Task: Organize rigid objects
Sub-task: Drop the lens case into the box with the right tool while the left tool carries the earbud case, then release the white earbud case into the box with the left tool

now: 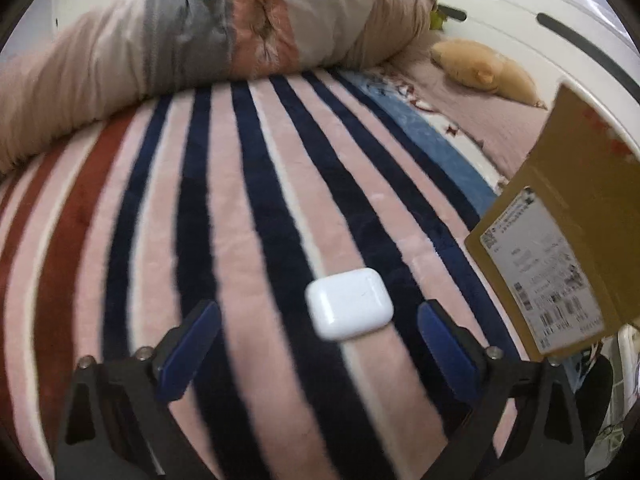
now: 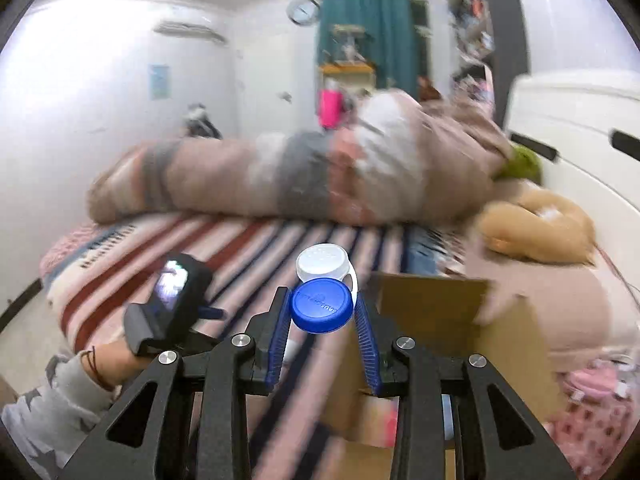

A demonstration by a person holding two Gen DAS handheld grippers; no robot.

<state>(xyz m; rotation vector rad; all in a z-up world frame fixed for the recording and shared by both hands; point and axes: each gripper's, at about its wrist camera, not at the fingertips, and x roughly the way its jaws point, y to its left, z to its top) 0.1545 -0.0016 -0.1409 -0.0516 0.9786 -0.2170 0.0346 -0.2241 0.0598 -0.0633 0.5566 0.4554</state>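
While our right gripper (image 2: 322, 312) clamps the blue-and-white plastic lens case (image 2: 322, 306), our wide-open left gripper (image 1: 319, 316) should pinch the light, slippery white earbud case (image 1: 349, 303) across its flat sides.

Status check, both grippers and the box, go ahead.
Left gripper open around earbud case on blanket. Right gripper shut on lens case. Box just right, nothing blocking.

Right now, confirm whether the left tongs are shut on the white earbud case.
No. The left tongs stand wide open, and the white earbud case lies on the striped blanket between the blue pads, touching neither.
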